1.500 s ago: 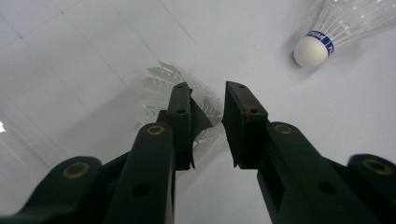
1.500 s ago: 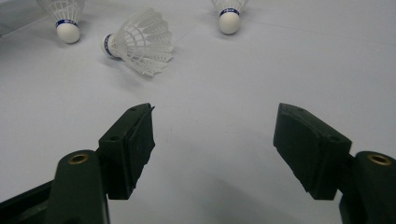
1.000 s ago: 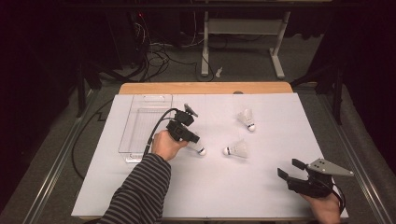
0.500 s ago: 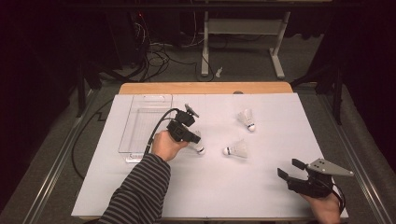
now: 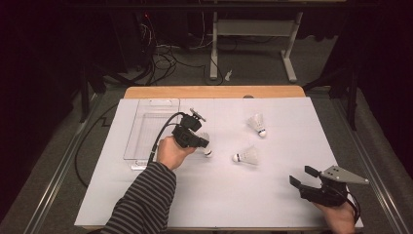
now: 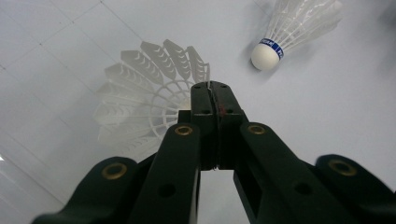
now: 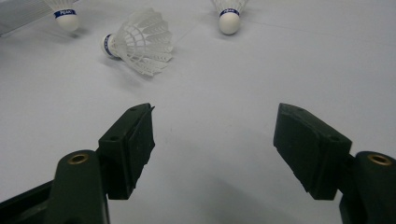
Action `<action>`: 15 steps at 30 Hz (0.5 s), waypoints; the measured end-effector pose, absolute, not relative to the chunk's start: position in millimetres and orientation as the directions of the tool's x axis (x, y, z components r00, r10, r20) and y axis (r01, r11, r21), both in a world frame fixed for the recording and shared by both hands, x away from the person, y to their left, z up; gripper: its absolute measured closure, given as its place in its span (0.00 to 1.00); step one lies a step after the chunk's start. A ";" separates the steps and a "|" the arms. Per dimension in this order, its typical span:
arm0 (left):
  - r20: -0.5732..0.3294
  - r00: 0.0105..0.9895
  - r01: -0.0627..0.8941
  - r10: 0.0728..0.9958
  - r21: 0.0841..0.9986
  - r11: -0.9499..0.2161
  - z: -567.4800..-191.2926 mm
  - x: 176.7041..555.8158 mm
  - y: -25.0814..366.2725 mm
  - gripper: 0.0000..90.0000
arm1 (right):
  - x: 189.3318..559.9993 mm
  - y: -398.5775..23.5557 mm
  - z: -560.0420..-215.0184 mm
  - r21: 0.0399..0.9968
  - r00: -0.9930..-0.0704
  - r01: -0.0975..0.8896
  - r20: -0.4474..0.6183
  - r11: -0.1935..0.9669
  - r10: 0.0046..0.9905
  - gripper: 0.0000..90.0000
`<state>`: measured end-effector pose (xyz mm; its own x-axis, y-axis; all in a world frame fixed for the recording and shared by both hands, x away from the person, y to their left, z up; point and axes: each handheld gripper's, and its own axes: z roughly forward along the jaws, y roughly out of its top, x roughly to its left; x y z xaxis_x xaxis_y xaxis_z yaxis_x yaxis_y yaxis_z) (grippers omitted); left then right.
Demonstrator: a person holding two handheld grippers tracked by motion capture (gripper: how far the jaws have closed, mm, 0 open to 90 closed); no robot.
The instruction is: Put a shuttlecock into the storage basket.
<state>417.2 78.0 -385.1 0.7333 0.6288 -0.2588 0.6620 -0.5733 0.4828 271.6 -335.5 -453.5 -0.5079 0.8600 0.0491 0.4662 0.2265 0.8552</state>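
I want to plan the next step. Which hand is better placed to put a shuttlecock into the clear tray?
Left. The left gripper is shut on a shuttlecock feather rim, close beside the clear tray. The right gripper is open, empty, at the near right corner.

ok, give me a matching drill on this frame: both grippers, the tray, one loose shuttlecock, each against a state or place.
Things:
1. left gripper
2. right gripper
3. clear tray
4. far shuttlecock

States or places:
A. jaws wide apart, nothing between them
B. lying loose toward the far right of the white mat
C. jaws closed, pinching the feather rim of the near shuttlecock
D. at the left side of the mat, beside the left hand

Pairs: 1-C, 2-A, 3-D, 4-B
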 end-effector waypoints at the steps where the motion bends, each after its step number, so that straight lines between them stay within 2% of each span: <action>1: -0.259 0.734 0.661 0.628 0.488 -0.571 -384.6 416.6 78.1 0.99 | 271.5 -335.5 -453.4 0.855 -0.508 0.466 0.049 0.226 0.860 0.33; 15: -0.247 0.754 0.630 0.608 0.531 -0.566 -374.6 407.1 80.1 0.99 | 271.2 -335.3 -453.1 0.857 -0.506 0.464 0.047 0.226 0.861 0.33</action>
<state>407.1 80.1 -374.6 0.7544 0.6083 -0.2467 0.6302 -0.5663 0.5311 271.2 -335.3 -453.1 -0.5060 0.8612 0.0473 0.4640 0.2255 0.8566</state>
